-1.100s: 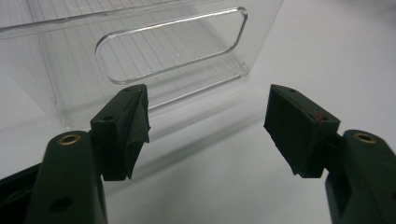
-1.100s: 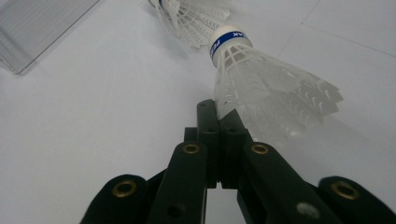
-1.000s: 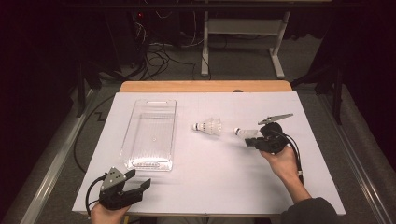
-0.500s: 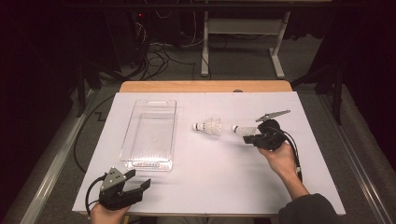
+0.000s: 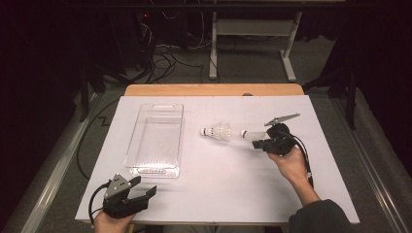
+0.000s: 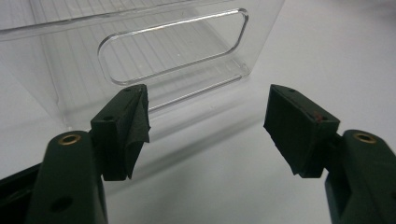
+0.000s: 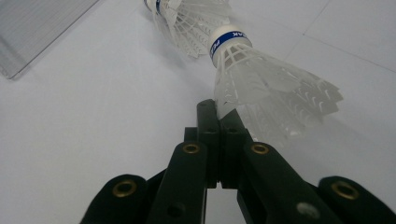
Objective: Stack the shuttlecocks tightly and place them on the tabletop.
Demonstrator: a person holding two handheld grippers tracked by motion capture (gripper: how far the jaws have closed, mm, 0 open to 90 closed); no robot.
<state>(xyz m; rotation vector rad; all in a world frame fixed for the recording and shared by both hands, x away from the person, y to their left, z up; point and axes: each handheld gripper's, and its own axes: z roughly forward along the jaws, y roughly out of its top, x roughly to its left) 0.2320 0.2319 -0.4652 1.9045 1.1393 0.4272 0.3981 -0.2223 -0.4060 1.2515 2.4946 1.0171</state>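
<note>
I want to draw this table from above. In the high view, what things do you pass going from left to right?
Left gripper → clear plastic bin → shuttlecock lying on the table → shuttlecock held in the right gripper → right gripper.

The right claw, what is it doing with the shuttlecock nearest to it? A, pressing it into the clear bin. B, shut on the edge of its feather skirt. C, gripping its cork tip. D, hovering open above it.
B: in the right gripper view the right claw has its jaws closed together on the rim of the skirt of the shuttlecock, whose blue-banded cork points away from it.
</note>
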